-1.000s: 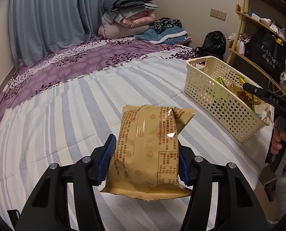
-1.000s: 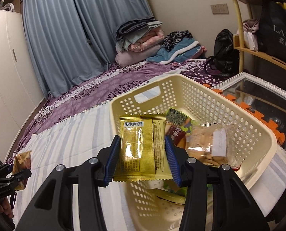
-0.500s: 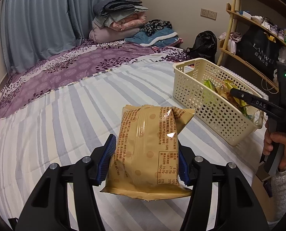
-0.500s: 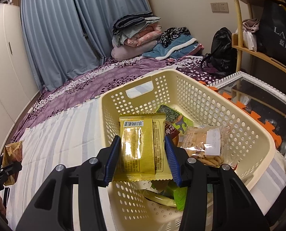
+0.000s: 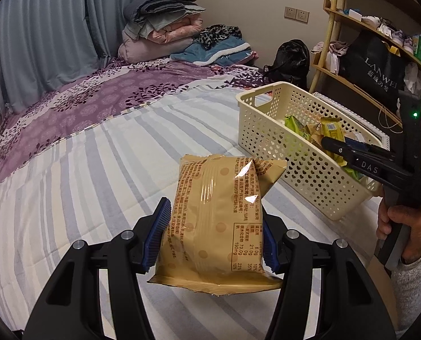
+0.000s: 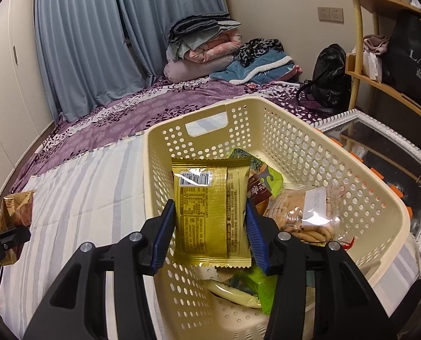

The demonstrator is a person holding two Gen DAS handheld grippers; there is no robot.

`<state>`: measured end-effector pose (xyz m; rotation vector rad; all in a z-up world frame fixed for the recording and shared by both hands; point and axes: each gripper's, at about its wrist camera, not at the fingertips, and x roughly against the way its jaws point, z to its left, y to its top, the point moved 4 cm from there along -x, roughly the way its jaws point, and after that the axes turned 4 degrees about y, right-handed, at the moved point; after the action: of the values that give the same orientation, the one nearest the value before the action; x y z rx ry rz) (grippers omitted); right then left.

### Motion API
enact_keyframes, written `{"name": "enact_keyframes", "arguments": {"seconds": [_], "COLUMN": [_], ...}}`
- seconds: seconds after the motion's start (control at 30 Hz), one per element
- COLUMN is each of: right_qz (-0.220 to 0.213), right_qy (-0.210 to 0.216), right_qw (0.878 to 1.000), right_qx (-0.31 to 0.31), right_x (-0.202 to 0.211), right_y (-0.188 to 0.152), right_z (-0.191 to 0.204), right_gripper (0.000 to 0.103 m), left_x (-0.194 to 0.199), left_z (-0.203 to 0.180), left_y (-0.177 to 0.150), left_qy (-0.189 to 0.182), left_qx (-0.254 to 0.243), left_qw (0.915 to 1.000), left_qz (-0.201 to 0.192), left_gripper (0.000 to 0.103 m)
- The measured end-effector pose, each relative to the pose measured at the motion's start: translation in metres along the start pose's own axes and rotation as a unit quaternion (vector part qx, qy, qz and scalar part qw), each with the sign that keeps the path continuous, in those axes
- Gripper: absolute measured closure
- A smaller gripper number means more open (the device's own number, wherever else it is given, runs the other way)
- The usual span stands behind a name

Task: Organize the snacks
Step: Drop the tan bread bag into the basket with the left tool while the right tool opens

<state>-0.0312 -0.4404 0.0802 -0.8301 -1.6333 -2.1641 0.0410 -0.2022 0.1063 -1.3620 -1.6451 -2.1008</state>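
Now: left gripper (image 5: 212,236) fingers clamp tan snack bag (image 5: 216,221) above bed; right gripper (image 6: 209,233) fingers clamp gold packet (image 6: 210,212) over basket (image 6: 295,141).

Right claw (image 6: 210,233) grips gold packet (image 6: 210,212) (above basket (image 6: 309,153)).

What I can't make out from either wrist camera

The gold packet (image 6: 210,215) in my right tongs (image 6: 209,233) hides the middle of the basket (image 6: 338,175), so the snacks beneath stay unreadable. My left tongs (image 6: 0,235) are cut by the frame edge there. The tan bag (image 5: 219,223) covers the bed (image 5: 83,175) behind it; its small print is too fine to read.
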Motion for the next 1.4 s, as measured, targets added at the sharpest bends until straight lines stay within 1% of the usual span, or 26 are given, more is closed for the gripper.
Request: {"name": "enact_keyframes", "arguments": {"seconds": [0.03, 0.07, 0.1, 0.17, 0.27, 0.33, 0.4, 0.5, 0.63, 0.73, 0.8, 0.87, 0.93, 0.97, 1.0, 1.03, 1.07, 1.1, 1.2, 1.3, 1.4], "right_qz": [-0.005, -0.013, -0.02, -0.029, -0.05, -0.062, -0.074, -0.071, -0.061, -0.057, -0.055, -0.052, -0.045, -0.039, -0.033, -0.026, -0.018, -0.012, -0.002, 0.004, 0.019], "right_qy": [0.003, 0.003, 0.002, -0.003, 0.004, 0.002, -0.014, -0.03, -0.046, -0.058, -0.063, -0.064, -0.06, -0.052, -0.045, -0.038, -0.03, -0.025, -0.015, -0.007, -0.008], "right_qw": [1.0, 1.0, 1.0, 1.0, 0.998, 0.998, 0.997, 0.996, 0.997, 0.997, 0.996, 0.997, 0.997, 0.998, 0.998, 0.999, 0.999, 0.999, 0.999, 0.999, 0.999], "right_qx": [0.0, -0.001, 0.0, -0.004, -0.024, -0.025, -0.03, -0.033, -0.019, -0.01, -0.006, -0.003, -0.003, -0.003, -0.002, 0.001, 0.008, 0.014, 0.031, 0.031, 0.03], "right_x": [0.003, 0.007, 0.011, 0.02, 0.039, 0.053, 0.069, 0.085, 0.1, 0.109, 0.114, 0.115, 0.114, 0.112, 0.109, 0.106, 0.103, 0.1, 0.094, 0.086, 0.077], "right_y": [0.001, 0.002, 0.004, 0.008, 0.012, 0.013, 0.011, 0.007, 0.001, 0.0, -0.002, -0.003, -0.005, -0.006, -0.007, -0.007, -0.009, -0.01, -0.012, -0.011, -0.011], "right_z": [0.001, 0.001, 0.001, 0.0, -0.006, -0.009, -0.014, -0.02, -0.021, -0.019, -0.02, -0.02, -0.019, -0.018, -0.017, -0.016, -0.013, -0.011, -0.006, -0.006, -0.005], "right_gripper": [0.046, 0.039, 0.034, 0.03, 0.022, 0.022, 0.021, 0.021, 0.021, 0.02, 0.015, 0.015, 0.015, 0.015, 0.015, 0.015, 0.015, 0.014, 0.01, 0.005, 0.005], "left_x": [-0.003, -0.005, -0.008, -0.013, -0.022, -0.028, -0.036, -0.05, -0.07, -0.091, -0.106, -0.117, -0.127, -0.131, -0.132, -0.134, -0.133, -0.132, -0.129, -0.121, -0.109], "left_z": [-0.004, -0.009, -0.015, -0.028, -0.049, -0.064, -0.078, -0.102, -0.138, -0.162, -0.175, -0.183, -0.192, -0.197, -0.199, -0.201, -0.201, -0.198, -0.185, -0.164, -0.145], "left_y": [0.004, 0.01, 0.016, 0.029, 0.049, 0.065, 0.084, 0.114, 0.14, 0.149, 0.15, 0.149, 0.145, 0.142, 0.139, 0.136, 0.135, 0.134, 0.135, 0.134, 0.128], "left_qy": [-0.004, -0.007, -0.013, -0.026, -0.044, -0.06, -0.076, -0.101, -0.124, -0.132, -0.137, -0.136, -0.146, -0.15, -0.155, -0.155, -0.145, -0.134, -0.127, -0.108, -0.059], "left_qx": [-0.002, -0.005, -0.009, -0.017, -0.032, -0.037, -0.037, -0.038, -0.064, -0.085, -0.093, -0.096, -0.102, -0.107, -0.111, -0.116, -0.118, -0.117, -0.097, -0.077, -0.076], "left_qw": [1.0, 1.0, 0.9999, 0.9994, 0.9984, 0.9973, 0.996, 0.9934, 0.9895, 0.9874, 0.9862, 0.9861, 0.9837, 0.9821, 0.9807, 0.9802, 0.9815, 0.9835, 0.9865, 0.9907, 0.9952], "left_qz": [-0.001, -0.004, -0.007, -0.012, -0.017, -0.021, -0.028, -0.037, -0.039, -0.021, -0.002, 0.011, 0.028, 0.037, 0.043, 0.045, 0.042, 0.035, 0.036, 0.031, 0.016], "left_gripper": [0.044, 0.044, 0.044, 0.044, 0.044, 0.044, 0.044, 0.044, 0.044, 0.044, 0.044, 0.044, 0.044, 0.043, 0.037, 0.018, 0.008, 0.003, 0.003, 0.003, 0.003]}}
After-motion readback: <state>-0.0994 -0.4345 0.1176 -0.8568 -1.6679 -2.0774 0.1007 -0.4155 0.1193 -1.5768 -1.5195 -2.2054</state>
